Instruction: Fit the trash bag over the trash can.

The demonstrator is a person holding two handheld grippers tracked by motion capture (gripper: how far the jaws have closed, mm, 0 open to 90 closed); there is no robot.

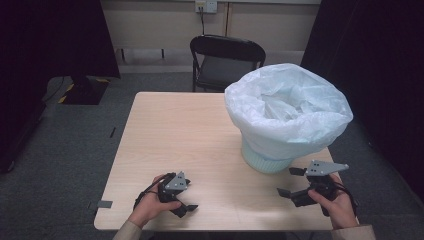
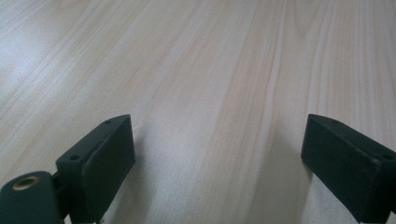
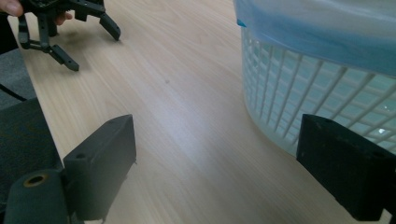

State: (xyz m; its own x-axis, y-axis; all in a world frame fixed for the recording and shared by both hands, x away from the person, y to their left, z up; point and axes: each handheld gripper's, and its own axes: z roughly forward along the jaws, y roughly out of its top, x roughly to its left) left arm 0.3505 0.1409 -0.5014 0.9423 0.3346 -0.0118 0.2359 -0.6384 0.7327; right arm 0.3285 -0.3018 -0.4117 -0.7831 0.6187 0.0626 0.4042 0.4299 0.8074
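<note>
High view shows the white lattice-walled plastic bin (image 1: 265, 161), lined with a translucent white plastic bag (image 1: 287, 107), standing on the pale wooden table (image 1: 175, 130) at its right side. Nearest it, the right gripper (image 1: 291, 182) hovers with jaws spread wide and empty; the left gripper (image 1: 184, 199) rests near the front edge, likewise released. Probably the bag rim is the target; approach it high and pinch film only.
</note>
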